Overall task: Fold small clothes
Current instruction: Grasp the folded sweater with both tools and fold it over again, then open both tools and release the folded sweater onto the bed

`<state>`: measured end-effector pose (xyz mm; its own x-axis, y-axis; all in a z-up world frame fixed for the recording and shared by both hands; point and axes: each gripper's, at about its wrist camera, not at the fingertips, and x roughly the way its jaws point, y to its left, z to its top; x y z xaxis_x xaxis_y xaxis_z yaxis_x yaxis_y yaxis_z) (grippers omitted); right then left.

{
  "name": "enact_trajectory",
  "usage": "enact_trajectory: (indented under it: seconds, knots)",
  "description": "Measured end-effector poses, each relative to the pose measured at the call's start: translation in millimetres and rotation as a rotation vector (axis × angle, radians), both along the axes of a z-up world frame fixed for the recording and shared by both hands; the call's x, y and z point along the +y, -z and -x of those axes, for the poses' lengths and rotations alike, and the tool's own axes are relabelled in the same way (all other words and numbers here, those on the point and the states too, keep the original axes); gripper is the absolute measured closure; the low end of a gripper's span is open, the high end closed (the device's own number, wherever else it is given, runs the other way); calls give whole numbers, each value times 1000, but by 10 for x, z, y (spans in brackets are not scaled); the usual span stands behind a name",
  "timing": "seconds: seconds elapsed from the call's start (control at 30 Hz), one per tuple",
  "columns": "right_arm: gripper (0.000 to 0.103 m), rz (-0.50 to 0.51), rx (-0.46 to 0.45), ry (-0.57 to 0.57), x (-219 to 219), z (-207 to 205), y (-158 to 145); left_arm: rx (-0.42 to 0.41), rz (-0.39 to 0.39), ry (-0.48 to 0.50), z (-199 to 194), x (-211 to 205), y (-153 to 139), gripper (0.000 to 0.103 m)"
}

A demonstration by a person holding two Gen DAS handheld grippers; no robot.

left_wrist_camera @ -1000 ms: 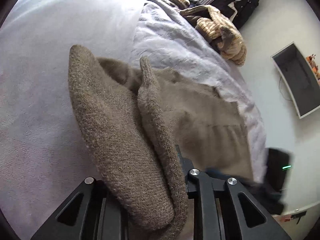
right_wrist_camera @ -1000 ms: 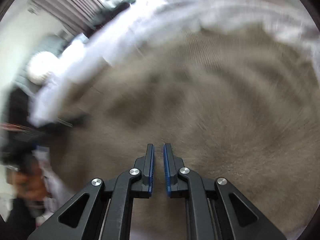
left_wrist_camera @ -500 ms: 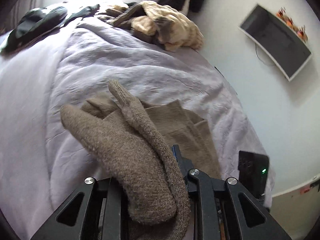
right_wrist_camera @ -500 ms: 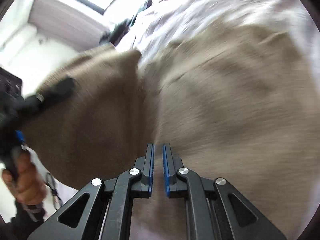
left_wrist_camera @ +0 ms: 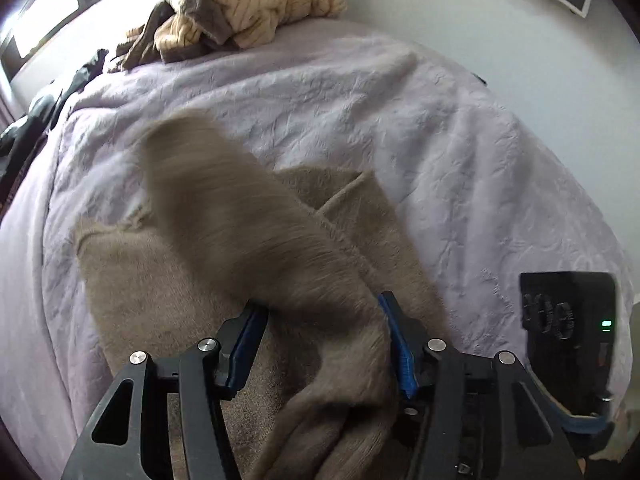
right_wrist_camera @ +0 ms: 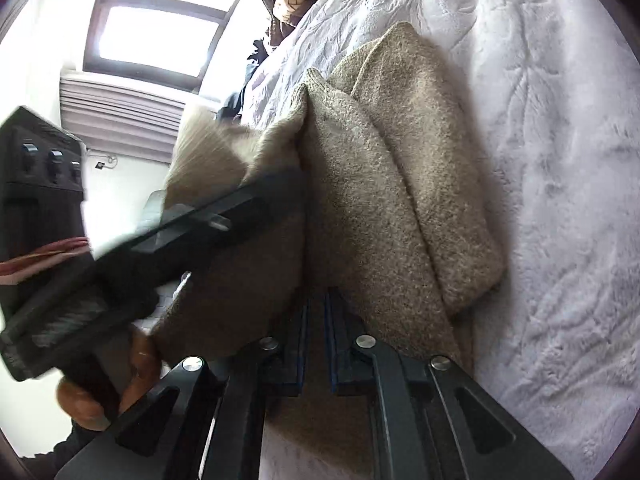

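Brown knit sweater (left_wrist_camera: 248,240) lies partly folded on the lilac bedspread (left_wrist_camera: 420,128), and everything else is placed against it. Nearest in the left wrist view, the left gripper (left_wrist_camera: 320,344) has a thick fold of the sweater running up between its blue pads (left_wrist_camera: 400,356); its jaws have just been opening and now stand about half apart, with the knit brushing the right-hand pad while a gap shows at the other pad. That fold is blurred and rises above the flat part of the sweater. In the right wrist view, the right gripper (right_wrist_camera: 316,344) sits low at the sweater's near edge with its jaws drawn almost together, a thin slit between the blue pads; whether cloth is pinched there I cannot tell. Two rolled folds of the sweater (right_wrist_camera: 400,184) run away from it side by side, touching. Left of the sweater in this view the person's hand (right_wrist_camera: 108,384) grips the other tool's handle. Beyond the sweater, at the bedspread's far end, lies a heap of cream striped clothes (left_wrist_camera: 248,4), with dark clothes (left_wrist_camera: 44,112) beside it and a window (right_wrist_camera: 156,32) behind.
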<state>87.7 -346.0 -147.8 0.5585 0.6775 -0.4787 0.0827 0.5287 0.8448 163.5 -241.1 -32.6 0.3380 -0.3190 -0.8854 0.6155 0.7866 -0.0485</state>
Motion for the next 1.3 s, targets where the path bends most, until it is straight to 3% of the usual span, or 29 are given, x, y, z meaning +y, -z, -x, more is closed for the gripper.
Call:
enact_trajectory:
  seconds: [0.07, 0.1, 0.13, 0.27, 0.37, 0.4, 0.43, 0.47, 0.57, 0.7, 0.73, 0.8, 0.83, 0.97, 1.07, 1.23, 1.3]
  knots:
    - [94, -15, -4, 2, -62, 108, 24, -41, 39, 15, 56, 66, -171, 36]
    - [94, -31, -8, 7, -114, 154, 36, -61, 61, 4, 70, 136, -239, 13]
    - [94, -50, -8, 17, -169, 203, 45, -91, 95, -12, 108, 209, -307, 2]
    - [92, -207, -24, 116, -409, 428, 141, -147, 164, -104, 150, 629, -414, 2]
    - [71, -418, -47, 222, -633, 555, 314, -166, 148, -194, 126, 977, -337, 2]
    - [59, -479, -51, 235, -681, 573, 359, -144, 145, -224, 81, 1110, -274, 2]
    - [50, -506, -60, 235, -693, 569, 366, -120, 147, -252, 54, 1216, -216, 2]
    - [48, -524, -65, 228, -699, 560, 353, -97, 150, -290, 9, 1336, -155, 2]
    - [45, -468, -55, 173, -661, 447, 223, -20, 173, -392, -100, 1671, 25, 2]
    - [46, -269, -2, 80, -537, 171, -3, 7, 170, -478, -157, 1892, 235, 2]
    - [53, -203, 11, 55, -490, 115, -72, 11, 171, -493, -168, 1928, 263, 2]
    - [82, -26, 0, 4, -362, 41, -254, 17, 186, -507, -187, 1951, 284, 2]
    - [83, 59, -37, -19, -293, 49, -392, 20, 205, -498, -178, 1949, 268, 2]
    - [84, 130, -192, 11, -340, 198, -806, -29, 222, -441, -100, 1811, 147, 2]
    - [84, 180, -184, 60, -541, 196, -750, -34, 190, -384, -85, 1616, 168, 2]
    - [83, 155, -5, 80, -836, 258, -195, -41, 78, -323, -56, 1296, 439, 2]
    - [83, 138, 18, 84, -863, 284, -72, -37, 76, -337, -51, 1304, 496, 1]
